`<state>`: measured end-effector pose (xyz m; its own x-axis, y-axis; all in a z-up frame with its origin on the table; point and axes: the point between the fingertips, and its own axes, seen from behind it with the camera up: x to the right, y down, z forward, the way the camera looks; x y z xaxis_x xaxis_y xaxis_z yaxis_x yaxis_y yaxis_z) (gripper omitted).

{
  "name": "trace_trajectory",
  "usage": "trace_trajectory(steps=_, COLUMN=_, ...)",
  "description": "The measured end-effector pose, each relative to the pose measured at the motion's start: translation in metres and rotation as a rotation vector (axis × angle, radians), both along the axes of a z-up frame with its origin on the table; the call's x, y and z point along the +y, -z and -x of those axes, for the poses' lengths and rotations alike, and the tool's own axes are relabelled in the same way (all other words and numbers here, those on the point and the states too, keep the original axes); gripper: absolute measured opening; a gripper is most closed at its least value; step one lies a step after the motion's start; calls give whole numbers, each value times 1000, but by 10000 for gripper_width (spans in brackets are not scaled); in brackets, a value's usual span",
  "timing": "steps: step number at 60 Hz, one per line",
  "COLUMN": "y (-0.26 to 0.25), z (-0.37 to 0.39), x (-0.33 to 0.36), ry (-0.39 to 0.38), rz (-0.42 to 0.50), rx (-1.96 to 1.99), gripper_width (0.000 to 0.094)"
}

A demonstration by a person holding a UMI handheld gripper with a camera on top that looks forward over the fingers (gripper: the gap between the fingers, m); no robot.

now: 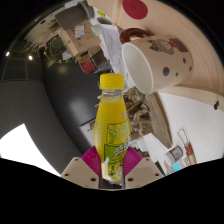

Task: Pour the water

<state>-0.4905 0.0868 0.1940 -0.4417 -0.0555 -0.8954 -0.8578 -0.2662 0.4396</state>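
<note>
A small plastic bottle [112, 125] with a yellow cap, yellow drink and a green-and-yellow label stands upright between my gripper's fingers [112, 168]. The magenta pads [93, 160] press on its lower part from both sides, so the gripper is shut on it. The bottle looks lifted off any surface. Just beyond it, to the right, is a white mug with brown dots [158, 62], tilted in view with its opening towards the bottle.
A white tabletop [195, 115] lies to the right, with small bottles or jars [178, 152] near its edge. A white shape with a large red dot [135, 10] is beyond the mug. Cluttered boxes and furniture [75, 40] fill the far left; dark floor [50, 100] lies below.
</note>
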Motion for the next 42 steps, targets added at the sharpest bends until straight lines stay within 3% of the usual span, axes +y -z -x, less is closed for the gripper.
trace_trajectory(steps=10, y=12, z=-6, x=2, ry=-4, rz=28, rx=90, gripper_width=251)
trace_trajectory(steps=22, y=10, z=6, x=-3, ry=-70, rz=45, rx=9, gripper_width=250)
trace_trajectory(steps=34, y=-35, z=6, x=-12, ry=-148, rz=-49, rx=-307, gripper_width=252)
trace_trajectory(steps=42, y=-73, z=-42, x=-16, ry=-87, rz=-134, rx=-739, gripper_width=252)
